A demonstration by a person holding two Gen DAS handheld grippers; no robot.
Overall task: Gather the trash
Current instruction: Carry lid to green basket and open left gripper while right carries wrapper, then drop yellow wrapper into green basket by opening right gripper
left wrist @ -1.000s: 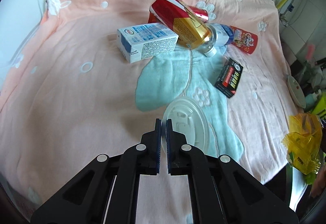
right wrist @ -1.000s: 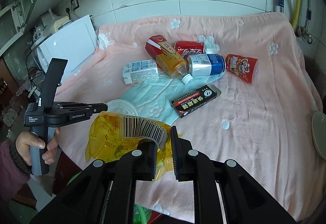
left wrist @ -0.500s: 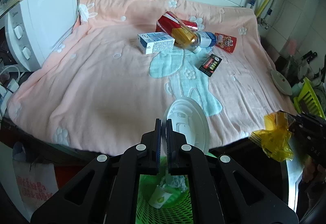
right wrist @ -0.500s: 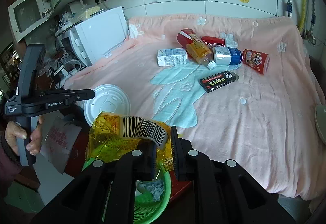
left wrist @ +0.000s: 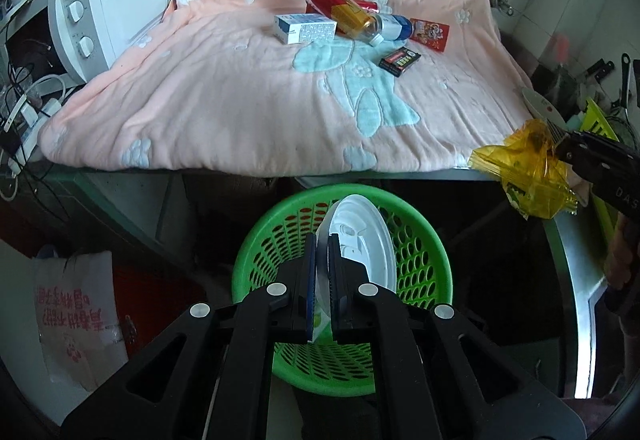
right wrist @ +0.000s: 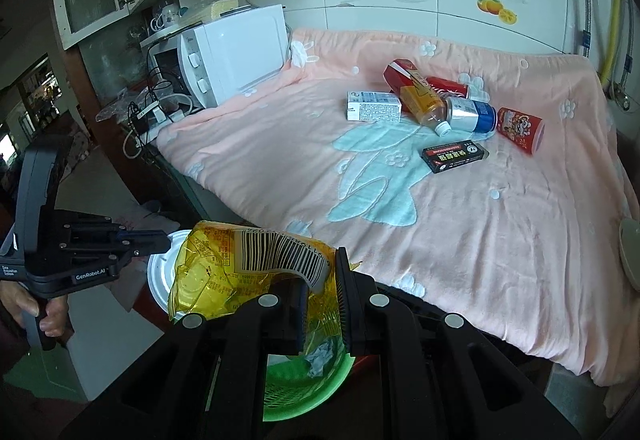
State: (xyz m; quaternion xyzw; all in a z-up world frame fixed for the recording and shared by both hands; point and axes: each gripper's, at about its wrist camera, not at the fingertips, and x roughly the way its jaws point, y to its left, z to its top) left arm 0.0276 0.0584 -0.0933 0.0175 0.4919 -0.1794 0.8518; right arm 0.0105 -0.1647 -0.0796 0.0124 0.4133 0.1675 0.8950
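My left gripper (left wrist: 320, 244) is shut on a white plastic lid (left wrist: 360, 240) and holds it on edge above a green mesh basket (left wrist: 420, 240) on the floor in front of the table. My right gripper (right wrist: 322, 264) is shut on a crumpled yellow wrapper (right wrist: 224, 260) above the same basket (right wrist: 304, 392); the wrapper also shows in the left wrist view (left wrist: 524, 176). The left gripper with the lid (right wrist: 160, 276) shows at the left of the right wrist view. On the pink blanket (left wrist: 240, 88) lie a white carton (left wrist: 304, 28), bottles, cans, a red cup (left wrist: 430, 34) and a black box (left wrist: 400, 60).
A white microwave (left wrist: 108, 20) stands at the table's left end with cables beside it. A white plastic bag (left wrist: 76, 320) sits on the floor left of the basket. A dish rack and utensils are at the far right. The basket holds some crumpled paper (right wrist: 320, 356).
Both grippers have pulled back from the table and down to the green basket, the left carrying the lid, the right carrying the yellow wrapper. Both remain shut on their loads.
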